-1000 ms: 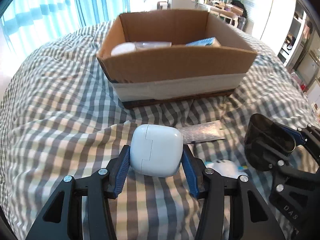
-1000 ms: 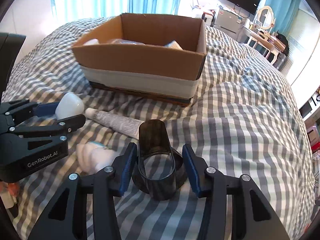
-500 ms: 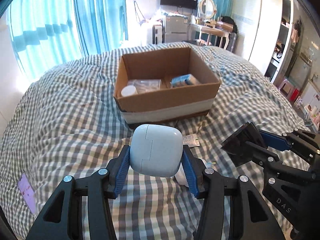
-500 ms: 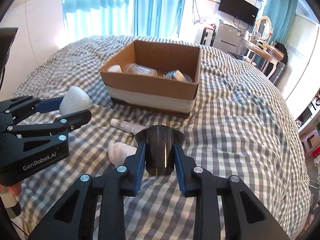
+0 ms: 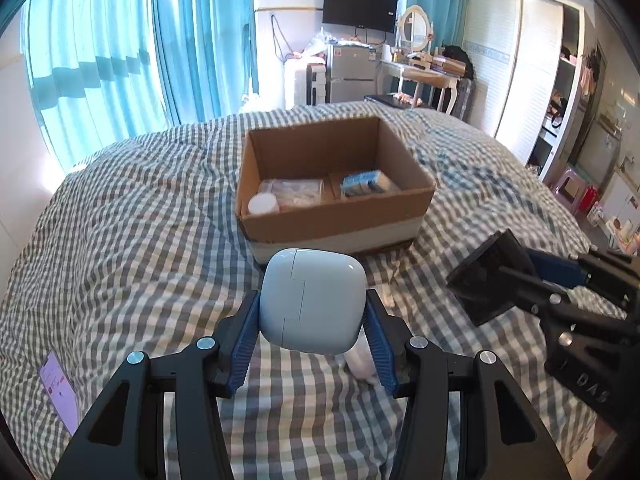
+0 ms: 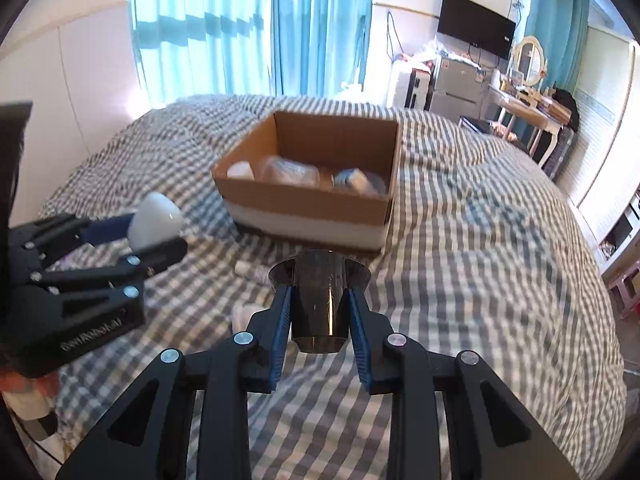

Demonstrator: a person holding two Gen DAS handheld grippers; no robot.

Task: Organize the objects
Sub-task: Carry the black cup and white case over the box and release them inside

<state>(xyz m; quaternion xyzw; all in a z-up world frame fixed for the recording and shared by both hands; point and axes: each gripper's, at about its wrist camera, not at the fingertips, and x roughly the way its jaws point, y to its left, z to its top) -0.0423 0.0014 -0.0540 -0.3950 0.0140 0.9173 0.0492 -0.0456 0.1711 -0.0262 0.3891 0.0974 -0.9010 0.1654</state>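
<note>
My left gripper (image 5: 310, 314) is shut on a white rounded case (image 5: 312, 300) and holds it above the checked bedcover, in front of an open cardboard box (image 5: 336, 220). My right gripper (image 6: 319, 312) is shut on a dark translucent cup (image 6: 319, 300), also lifted above the bed. The box (image 6: 304, 204) holds a white round lid (image 5: 262, 203), a clear plastic packet (image 5: 296, 192) and a blue packet (image 5: 362, 182). The left gripper with the case (image 6: 156, 220) shows at the left of the right wrist view. The cup (image 5: 486, 284) shows at the right of the left wrist view.
A white tube (image 6: 250, 270) and a white item (image 5: 360, 360) lie on the bedcover under the grippers. A purple card (image 5: 60, 390) lies at the bed's left edge. Curtains, a fridge, a dressing table and a wardrobe stand beyond the bed.
Both grippers have risen and pulled back from the bed with their objects. The right gripper's jaws closed onto the cup and lifted it. The box now looks farther and lower.
</note>
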